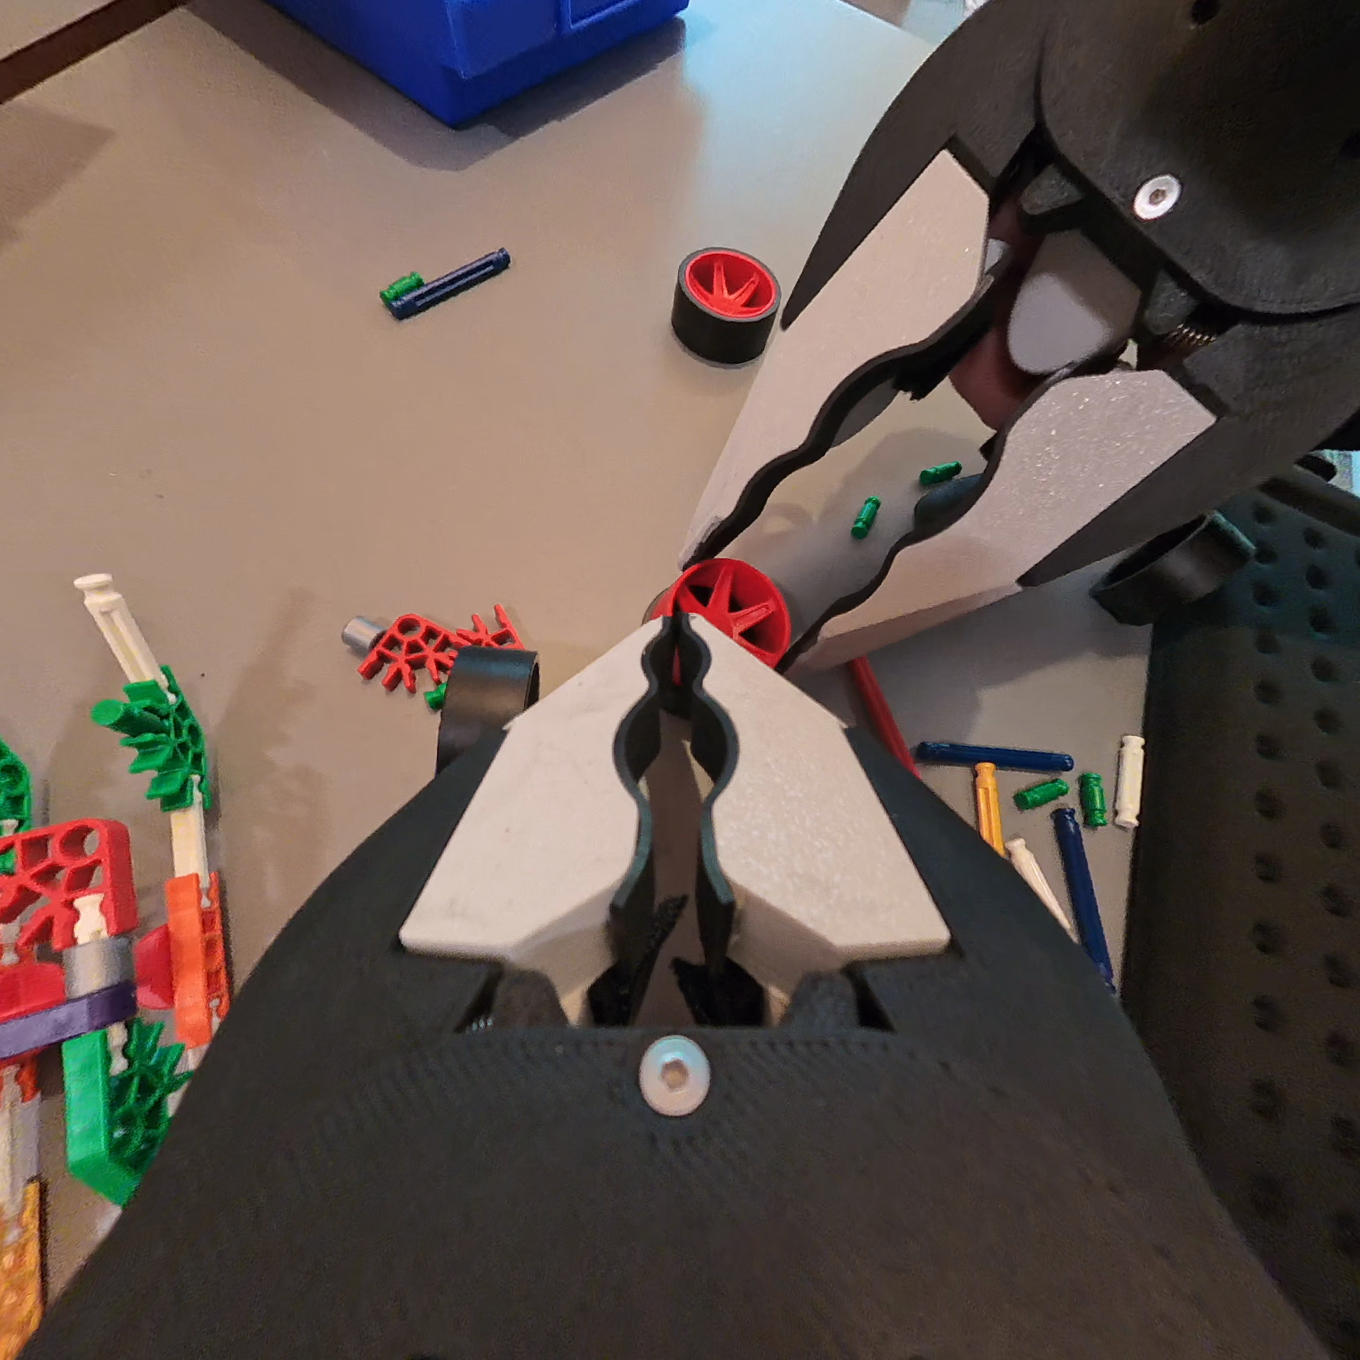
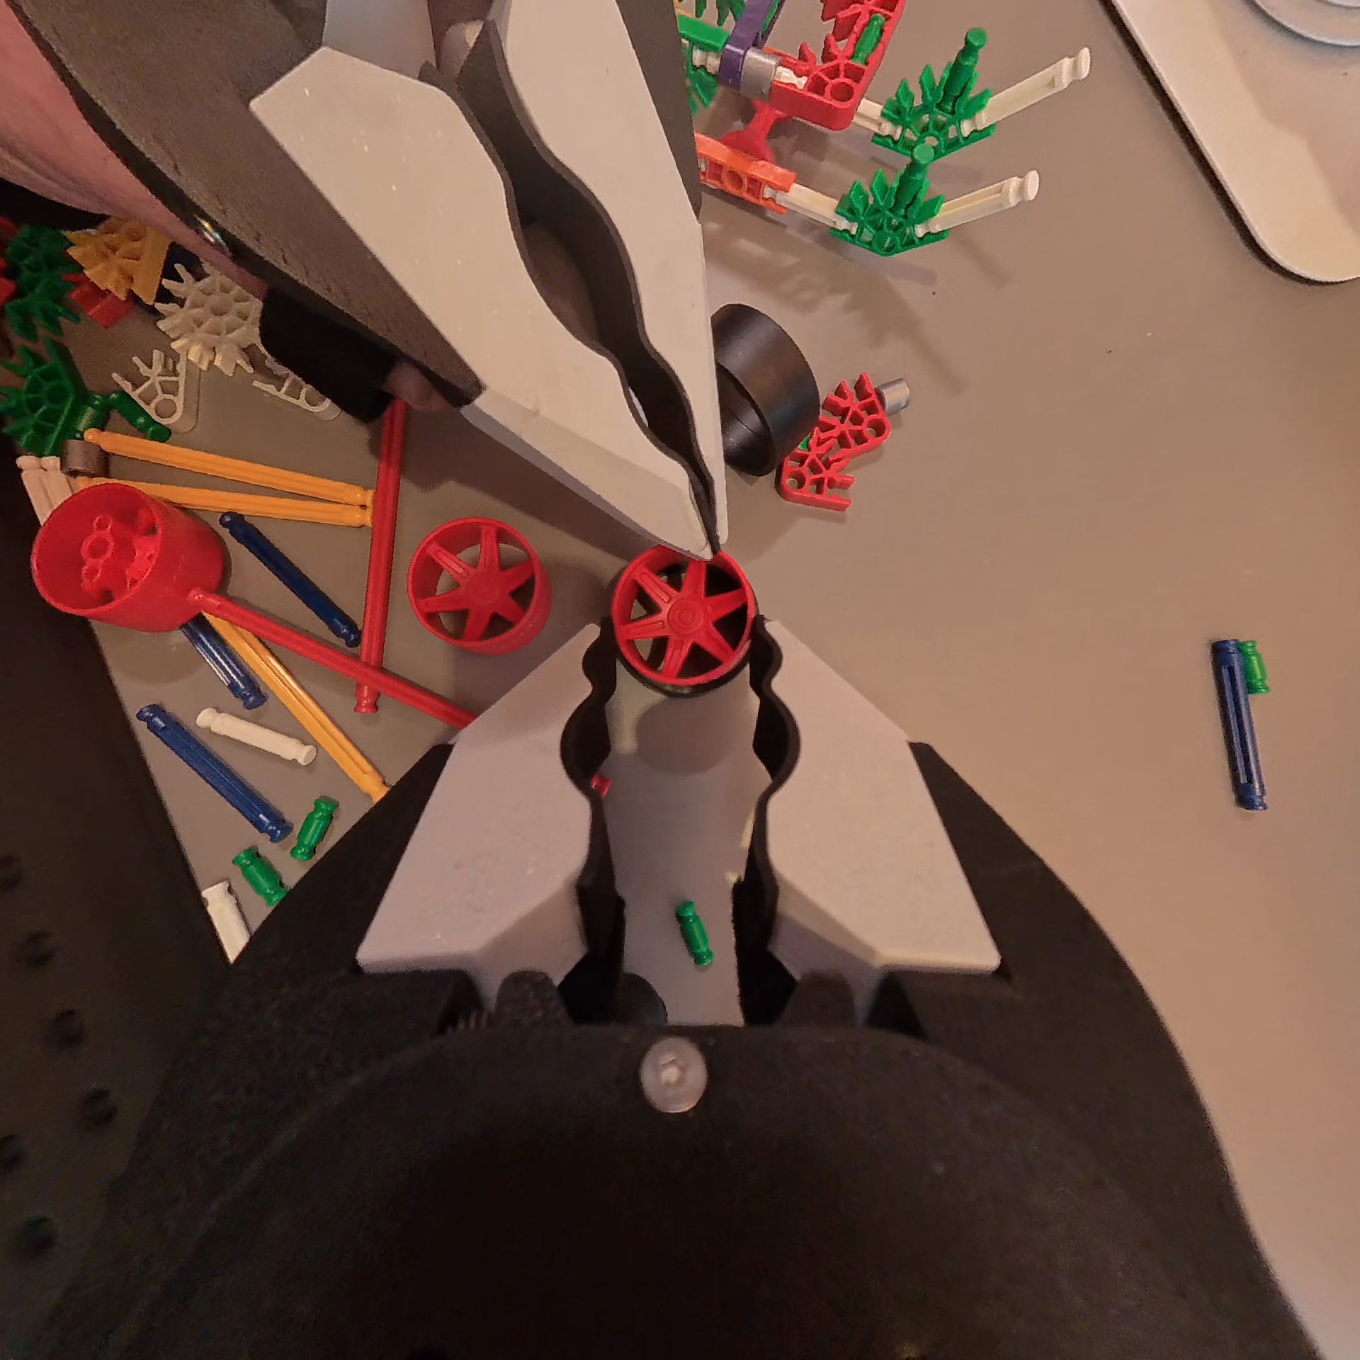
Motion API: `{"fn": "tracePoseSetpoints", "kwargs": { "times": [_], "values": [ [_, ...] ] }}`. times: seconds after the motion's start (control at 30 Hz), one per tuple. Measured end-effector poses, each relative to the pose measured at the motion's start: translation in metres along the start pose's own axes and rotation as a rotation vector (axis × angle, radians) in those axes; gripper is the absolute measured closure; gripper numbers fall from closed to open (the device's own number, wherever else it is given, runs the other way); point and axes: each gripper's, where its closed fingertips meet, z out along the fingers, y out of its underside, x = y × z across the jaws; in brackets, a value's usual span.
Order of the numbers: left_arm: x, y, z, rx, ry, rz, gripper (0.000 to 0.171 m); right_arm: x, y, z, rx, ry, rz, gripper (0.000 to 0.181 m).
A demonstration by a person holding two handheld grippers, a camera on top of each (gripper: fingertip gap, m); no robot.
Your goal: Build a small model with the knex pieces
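Note:
A red spoked wheel hub (image 2: 684,625) sits in a black tyre (image 2: 673,690). My right gripper (image 2: 681,644) is shut on it, one pad on each side of the tyre, just above the grey table. My left gripper (image 1: 681,633) is shut, with its fingertips (image 2: 703,537) pinched on the thin top rim of the red hub. A sliver of red rim shows between its pads in the left wrist view (image 1: 673,662). The same hub (image 1: 736,607) shows there between the right gripper's fingers (image 1: 949,544).
Close by lie a loose black tyre (image 1: 489,681), a red connector (image 1: 419,651) and a second red hub (image 2: 478,585). Another tyred wheel (image 1: 725,305) and a blue box (image 1: 478,44) lie farther off. Loose rods (image 2: 257,589) lie left, a built model (image 2: 809,81) behind. Only a small space, under 4 cm, lies between the two pairs of fingers. Left tips and right tips are each some 8 cm from the red connector (image 1: 419,651). The right camera catches it too, in the right wrist view (image 2: 849,416).

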Motion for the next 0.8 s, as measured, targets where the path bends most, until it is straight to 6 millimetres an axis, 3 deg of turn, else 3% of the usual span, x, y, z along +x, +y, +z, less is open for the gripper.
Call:
{"fn": "tracePoseSetpoints", "kwargs": {
  "times": [0.8],
  "values": [
    [-0.002, 0.005, 0.017, -0.129, -0.11, 0.233, 0.171, -0.003, 0.006, 0.005, 0.052, -0.098, 0.124, 0.147]
  ]
}}
